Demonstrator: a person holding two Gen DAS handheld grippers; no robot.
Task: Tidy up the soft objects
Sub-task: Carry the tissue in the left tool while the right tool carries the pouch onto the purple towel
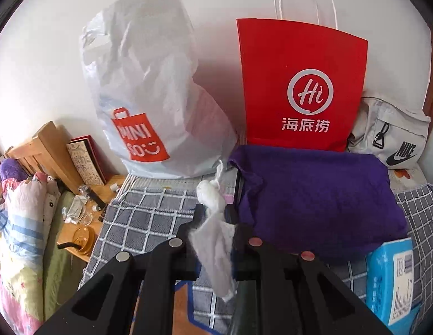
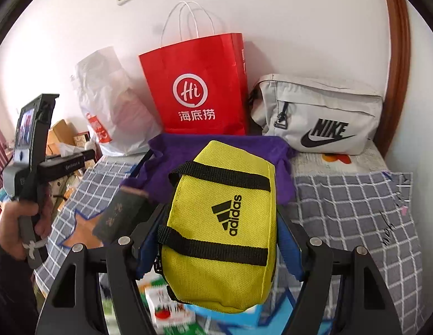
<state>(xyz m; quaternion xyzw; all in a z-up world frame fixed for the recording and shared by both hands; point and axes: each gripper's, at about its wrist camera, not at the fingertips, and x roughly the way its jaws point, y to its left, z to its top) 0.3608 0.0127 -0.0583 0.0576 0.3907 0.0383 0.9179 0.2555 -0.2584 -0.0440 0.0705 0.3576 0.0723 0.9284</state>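
Nearest to us, our left gripper (image 1: 213, 215) is pinched tight on a white crumpled cloth (image 1: 216, 240), which sticks up above the fingers and hangs down below them, held over the grey checked bedspread (image 1: 141, 217). Our right gripper (image 2: 220, 240) is clamped on a yellow Adidas pouch (image 2: 222, 223), its blue pads (image 2: 289, 251) pressing both sides; the pouch stands on end, lifted above the bedspread, with blurred boxes underneath. In the right wrist view we also see our left hand (image 2: 18, 223) gripping the other tool's handle at the far left.

Just beyond lies a folded purple cloth (image 1: 317, 195) on the bed, with a light blue packet (image 1: 392, 279) touching its near right corner. Behind it, against the white wall (image 1: 216, 5), stand a white Miniso plastic bag (image 1: 149, 97), a red paper bag (image 1: 300, 83) and a grey Nike bag (image 2: 320, 114), side by side.
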